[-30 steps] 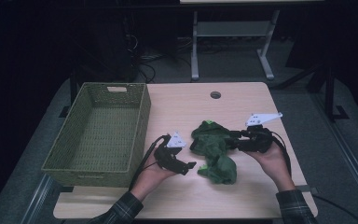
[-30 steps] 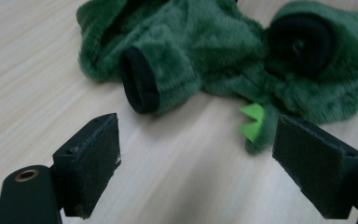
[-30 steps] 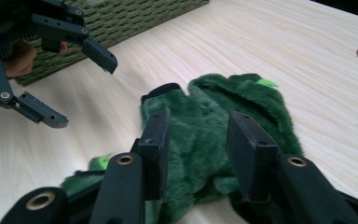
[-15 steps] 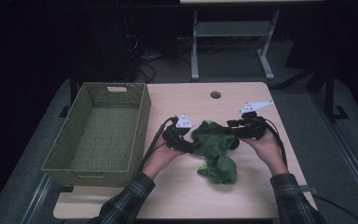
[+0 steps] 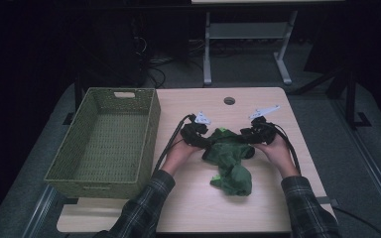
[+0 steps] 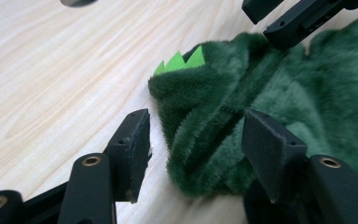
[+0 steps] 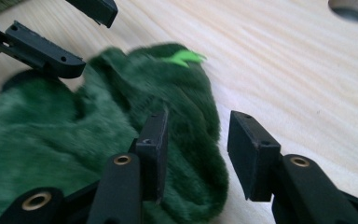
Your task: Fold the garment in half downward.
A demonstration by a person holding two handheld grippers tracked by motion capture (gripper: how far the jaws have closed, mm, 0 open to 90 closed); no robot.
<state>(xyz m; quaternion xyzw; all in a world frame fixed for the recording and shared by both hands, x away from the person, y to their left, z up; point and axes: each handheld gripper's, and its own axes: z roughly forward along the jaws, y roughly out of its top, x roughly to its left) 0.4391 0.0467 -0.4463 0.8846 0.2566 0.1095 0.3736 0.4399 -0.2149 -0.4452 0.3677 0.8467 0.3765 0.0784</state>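
Note:
A dark green plush dinosaur with light green spikes lies crumpled on the wooden table. My left gripper is at its far left end. In the left gripper view its jaws have just been closing around a fold of the plush, and table still shows beside one pad. My right gripper is at the far right end. In the right gripper view its jaws straddle the plush edge, with a thin gap at the outer pad. Each view shows the other gripper's jaws beyond the plush.
A green woven basket stands on the left part of the table, close to my left forearm. A round cable hole sits near the table's far edge. Black cables trail from both grippers.
Both hands have moved away from me to the far end of the plush and drawn closer together. The left jaws have narrowed around the plush fold. The plush top has spread between the grippers.

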